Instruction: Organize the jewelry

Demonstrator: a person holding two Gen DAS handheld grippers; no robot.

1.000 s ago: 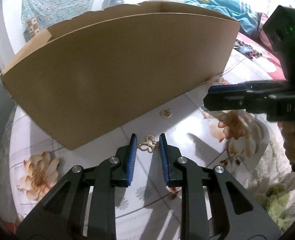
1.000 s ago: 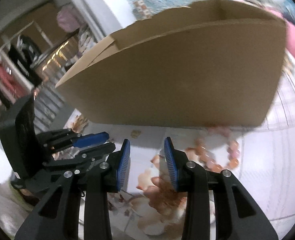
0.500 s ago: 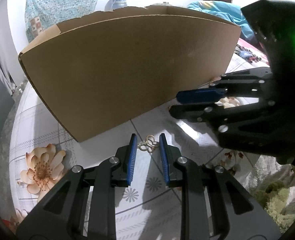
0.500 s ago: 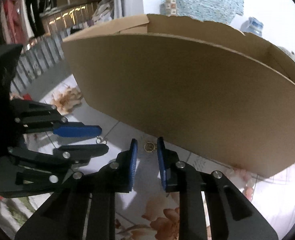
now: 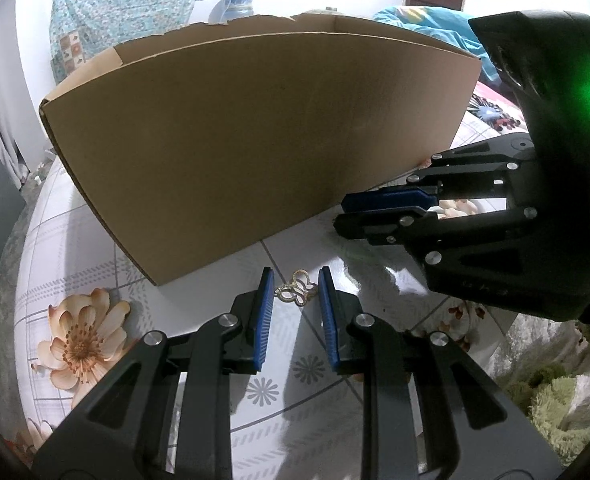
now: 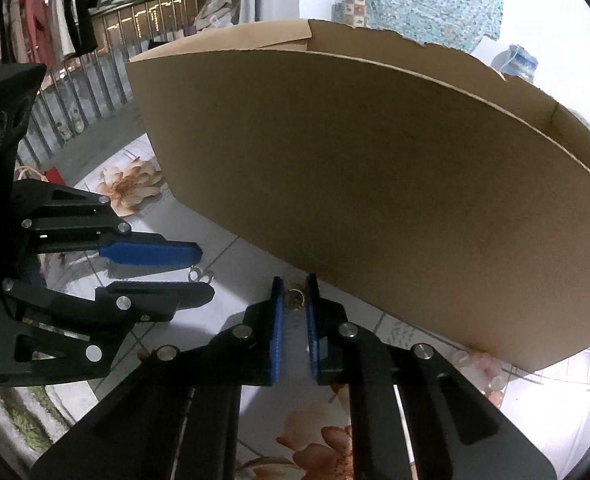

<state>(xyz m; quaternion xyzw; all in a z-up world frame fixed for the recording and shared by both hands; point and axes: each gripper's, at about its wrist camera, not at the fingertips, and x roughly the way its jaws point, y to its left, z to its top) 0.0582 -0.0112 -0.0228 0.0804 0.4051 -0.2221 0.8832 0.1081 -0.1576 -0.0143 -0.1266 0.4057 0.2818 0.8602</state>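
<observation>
- Standing on the flowered table cover (image 5: 75, 216), a big brown cardboard box (image 5: 255, 136) fills the far half of both wrist views, its top open and one upper edge torn ragged.
- Left gripper (image 5: 293, 282) points down at the table just in front of the box's near left corner. A gold butterfly-shaped ornament (image 5: 298, 292) sits between its blue pads (image 5: 263, 312), which flank it closely on both sides; whether they actually press on it or only stand beside it cannot be told.
- Right gripper (image 6: 293, 294) is closing its jaws, with a small round gold piece (image 6: 295, 299) between the blue pads right at the tips. A sliver of gap still shows on either side of the piece, so the pads do not appear to press it yet.
- The round gold piece lies on the table cover just in front of the box's near wall, to the right of the butterfly ornament.
- Seen from the left wrist camera, the right gripper comes in from the right, its fingers lying level and nearly together, a green light glowing on its body.
- A fuzzy green cloth (image 5: 555, 404) lies at the near right edge of the table.
- A patterned blue cloth (image 5: 131, 4) hangs on the far wall behind the box.
</observation>
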